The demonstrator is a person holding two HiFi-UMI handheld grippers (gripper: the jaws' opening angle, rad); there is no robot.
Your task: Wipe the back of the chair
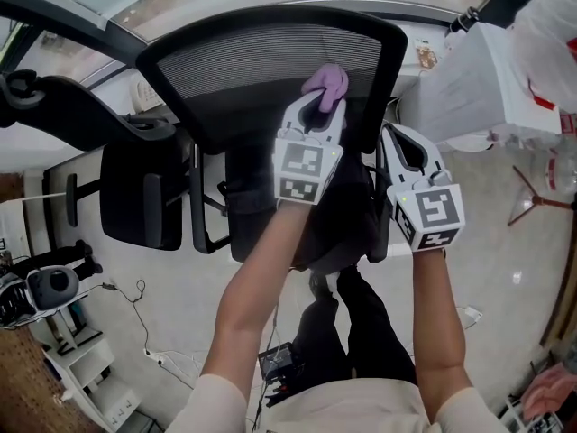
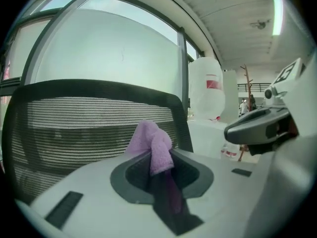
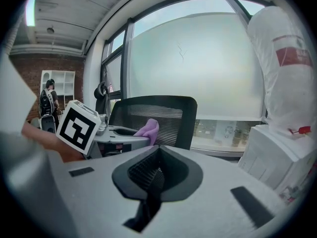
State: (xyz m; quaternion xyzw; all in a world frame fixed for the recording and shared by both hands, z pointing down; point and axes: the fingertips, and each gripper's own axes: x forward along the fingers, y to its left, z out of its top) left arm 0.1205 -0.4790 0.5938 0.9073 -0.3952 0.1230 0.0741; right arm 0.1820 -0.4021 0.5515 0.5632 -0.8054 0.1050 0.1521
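**Left tool clamped on the cloth at the chair back**

Our left tool (image 2: 161, 158) has its jaws pinched narrow on a small purple fleecy cloth (image 2: 150, 142), which bunches up above them. Seen from our head view, the left tool (image 1: 323, 96) holds the cloth (image 1: 328, 81) over the upper right part of the black mesh chair back (image 1: 233, 69), close to its solid frame. We cannot tell from any view whether the cloth actually presses on the mesh.

Our right tool (image 3: 151, 178) has its jaws together with nothing between them. In the head view it (image 1: 398, 144) hangs just beside the chair back's right edge, apart from the left tool.

The chair back's lower part is hidden behind both tools and our forearms. A tall white plastic-wrapped bundle (image 3: 285, 63) stands to the right, cut off by the frame.
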